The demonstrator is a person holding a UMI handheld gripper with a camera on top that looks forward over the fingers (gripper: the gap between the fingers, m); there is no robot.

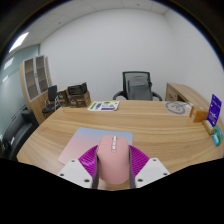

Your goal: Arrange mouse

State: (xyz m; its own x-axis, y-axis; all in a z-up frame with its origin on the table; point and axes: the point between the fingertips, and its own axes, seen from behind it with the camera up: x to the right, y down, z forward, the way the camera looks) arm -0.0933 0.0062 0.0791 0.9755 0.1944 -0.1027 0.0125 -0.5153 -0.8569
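Observation:
A pink computer mouse (114, 162) with a small white scroll wheel sits between my two fingers, held above the wooden desk (150, 125). My gripper (113, 168) is shut on the mouse, and both magenta pads (90, 159) press against its sides. A pink mouse mat (80, 148) lies on the desk just below and to the left of the fingers, partly hidden by them.
A grey office chair (137, 86) stands behind the desk. Papers (103, 105) lie on the far side of the desk. A coiled cable (178, 107) and a blue box (214, 106) are at the right. A shelf unit (36, 76) and a black chair (18, 128) are at the left.

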